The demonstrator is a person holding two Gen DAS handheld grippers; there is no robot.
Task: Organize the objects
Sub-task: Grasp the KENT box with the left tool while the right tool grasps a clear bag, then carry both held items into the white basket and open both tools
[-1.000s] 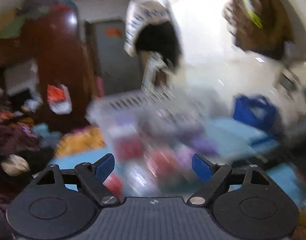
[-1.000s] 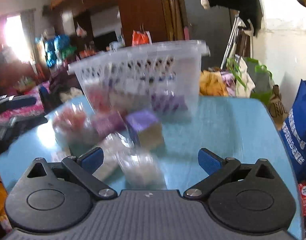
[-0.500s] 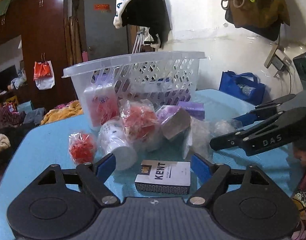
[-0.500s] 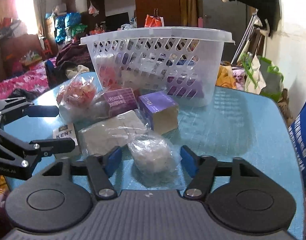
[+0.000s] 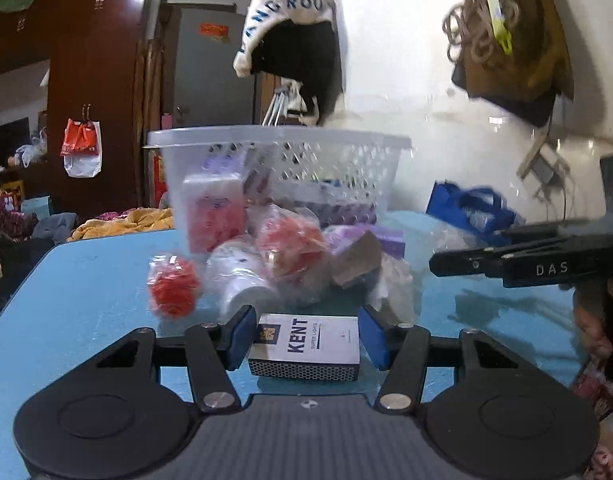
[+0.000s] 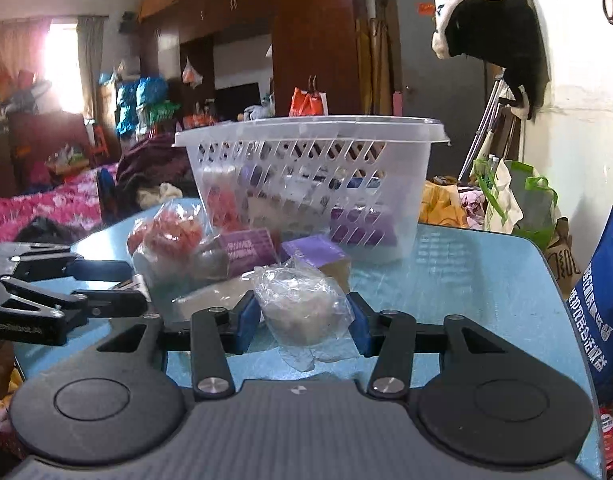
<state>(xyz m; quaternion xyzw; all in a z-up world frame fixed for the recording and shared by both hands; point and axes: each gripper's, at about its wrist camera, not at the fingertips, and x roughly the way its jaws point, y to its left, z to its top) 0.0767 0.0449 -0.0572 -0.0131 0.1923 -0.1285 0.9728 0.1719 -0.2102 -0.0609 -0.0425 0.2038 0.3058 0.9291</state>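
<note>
One KENT box (image 5: 306, 342), one clear bag (image 6: 304, 308), one basket (image 6: 306, 184), two tongs

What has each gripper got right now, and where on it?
Left gripper clamps the KENT box across its short ends. Right gripper squeezes the clear plastic bag at its sides. Both jaws just closed in.

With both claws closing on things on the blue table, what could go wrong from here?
1. The left claw has just been closing on the KENT box; a hard squeeze may crush it.
2. The right claw has just been closing on the clear plastic bag; loose film may slip out when lifted.
3. Both claws work close together, so they may bump on the way to the basket.
</note>
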